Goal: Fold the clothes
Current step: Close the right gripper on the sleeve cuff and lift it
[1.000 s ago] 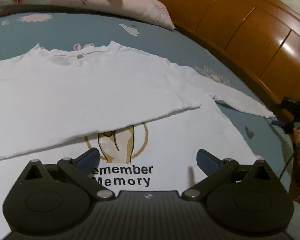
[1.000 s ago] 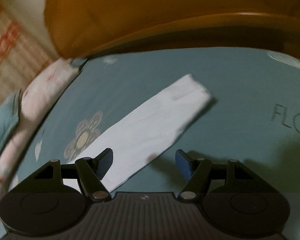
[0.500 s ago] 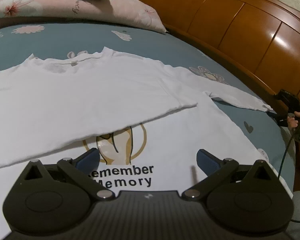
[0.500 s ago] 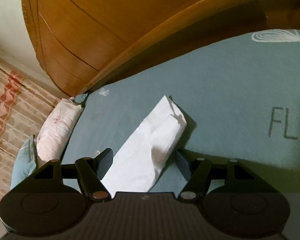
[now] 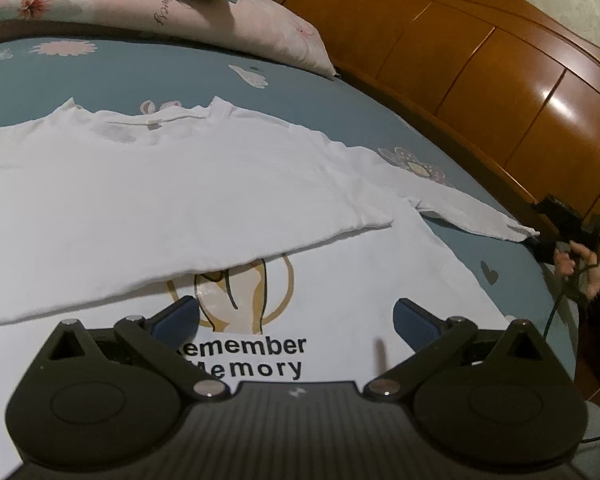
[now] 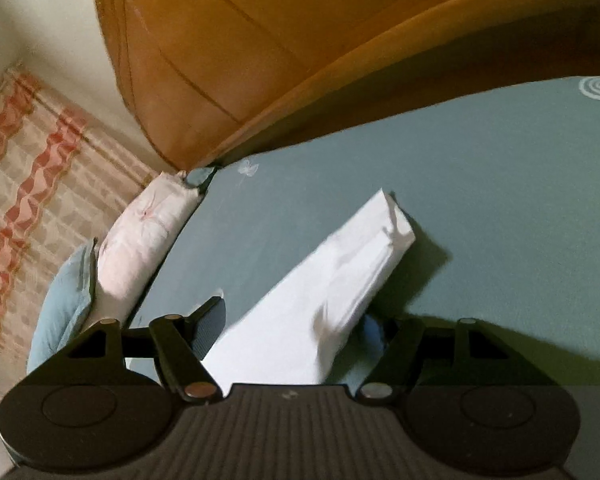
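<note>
A white long-sleeved shirt (image 5: 180,184) lies spread on the teal bed sheet, one sleeve folded across its chest above the "Remember Memory" print (image 5: 252,356). My left gripper (image 5: 296,316) hovers open over that print, holding nothing. The other sleeve (image 5: 460,212) stretches right toward the headboard. A hand holds my right gripper (image 5: 560,232) at its cuff. In the right wrist view this sleeve (image 6: 320,292) runs between the fingers of my right gripper (image 6: 292,316), which stand apart. The cuff end (image 6: 392,224) is rumpled and raised off the sheet, and the cloth partly covers the right fingertip (image 6: 370,324).
A wooden headboard (image 5: 500,64) borders the bed on the right. Pink and teal pillows (image 5: 140,12) lie beyond the collar, and they show again as pillows (image 6: 140,236) at the left of the right wrist view. A patterned curtain (image 6: 28,152) hangs behind them.
My right gripper has moved in along the sleeve, so the cloth now sits deeper between its fingers. The cuff end has bunched and lifted. The left gripper has barely shifted.
</note>
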### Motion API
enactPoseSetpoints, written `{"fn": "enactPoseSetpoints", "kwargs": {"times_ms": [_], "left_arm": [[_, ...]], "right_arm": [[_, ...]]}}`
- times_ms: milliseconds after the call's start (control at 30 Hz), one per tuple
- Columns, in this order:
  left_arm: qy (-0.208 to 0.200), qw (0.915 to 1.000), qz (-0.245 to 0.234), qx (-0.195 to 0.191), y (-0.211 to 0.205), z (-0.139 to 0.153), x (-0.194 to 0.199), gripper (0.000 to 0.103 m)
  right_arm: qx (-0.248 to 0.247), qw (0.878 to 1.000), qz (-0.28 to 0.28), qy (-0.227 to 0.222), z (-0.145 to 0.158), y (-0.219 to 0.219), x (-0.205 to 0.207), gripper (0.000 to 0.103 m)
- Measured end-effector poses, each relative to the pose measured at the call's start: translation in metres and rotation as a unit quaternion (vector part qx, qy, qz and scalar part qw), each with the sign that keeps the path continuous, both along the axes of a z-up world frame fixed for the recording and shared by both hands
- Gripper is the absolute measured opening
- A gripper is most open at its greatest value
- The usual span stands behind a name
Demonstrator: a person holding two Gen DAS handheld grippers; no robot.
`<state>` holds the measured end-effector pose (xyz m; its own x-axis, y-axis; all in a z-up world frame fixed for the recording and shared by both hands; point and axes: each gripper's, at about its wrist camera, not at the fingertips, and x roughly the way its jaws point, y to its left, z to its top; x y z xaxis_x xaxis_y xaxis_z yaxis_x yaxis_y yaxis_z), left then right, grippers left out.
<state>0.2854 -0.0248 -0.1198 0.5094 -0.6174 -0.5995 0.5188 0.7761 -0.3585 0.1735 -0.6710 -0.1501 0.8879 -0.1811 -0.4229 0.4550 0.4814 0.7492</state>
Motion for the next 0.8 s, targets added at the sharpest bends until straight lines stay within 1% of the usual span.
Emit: {"fn": "enactPoseSetpoints", "kwargs": {"times_ms": [133,167,233,300,367,400,433,467,533,667,800], "left_arm": [[-0.003,1.0000,-0.002,0.003,0.000,0.000,0.000,0.102],[-0.004,1.0000,-0.003,0.003,0.000,-0.001,-0.001,0.102],[-0.004,1.0000,-0.003,0.004,0.000,-0.001,-0.001,0.102],[-0.005,1.0000,-0.004,0.006,-0.001,-0.001,-0.001,0.102],[-0.006,0.9999,-0.005,0.008,-0.001,-0.001,-0.001,0.102],[-0.007,0.9999,-0.005,0.010,-0.002,0.000,-0.002,0.102],[-0.007,0.9999,-0.006,0.012,-0.002,0.000,-0.002,0.102],[-0.008,0.9998,-0.006,0.015,-0.003,0.000,-0.002,0.102],[-0.009,0.9997,-0.007,0.021,-0.004,0.001,-0.002,0.102],[-0.007,0.9996,-0.005,0.027,-0.005,0.003,-0.004,0.102],[0.003,0.9998,-0.001,0.022,-0.002,0.006,-0.004,0.102]], "right_arm": [[-0.030,0.999,-0.006,0.028,0.005,0.004,0.014,0.072],[-0.038,0.999,-0.008,0.037,0.007,0.007,0.015,0.068],[-0.053,0.997,-0.016,0.056,0.007,0.012,0.015,0.057],[-0.070,0.994,-0.023,0.083,0.008,0.015,0.015,0.036],[-0.090,0.990,-0.019,0.111,0.011,0.018,0.018,0.028],[-0.100,0.987,-0.016,0.126,0.013,0.020,0.020,0.021],[-0.109,0.984,-0.015,0.141,0.015,0.022,0.022,0.017],[-0.118,0.981,-0.013,0.156,0.017,0.024,0.023,0.015],[-0.134,0.975,-0.009,0.179,0.023,0.029,0.027,0.014],[-0.155,0.968,0.006,0.195,0.040,0.046,0.035,0.013],[-0.176,0.961,0.021,0.212,0.057,0.063,0.044,0.013]]}}
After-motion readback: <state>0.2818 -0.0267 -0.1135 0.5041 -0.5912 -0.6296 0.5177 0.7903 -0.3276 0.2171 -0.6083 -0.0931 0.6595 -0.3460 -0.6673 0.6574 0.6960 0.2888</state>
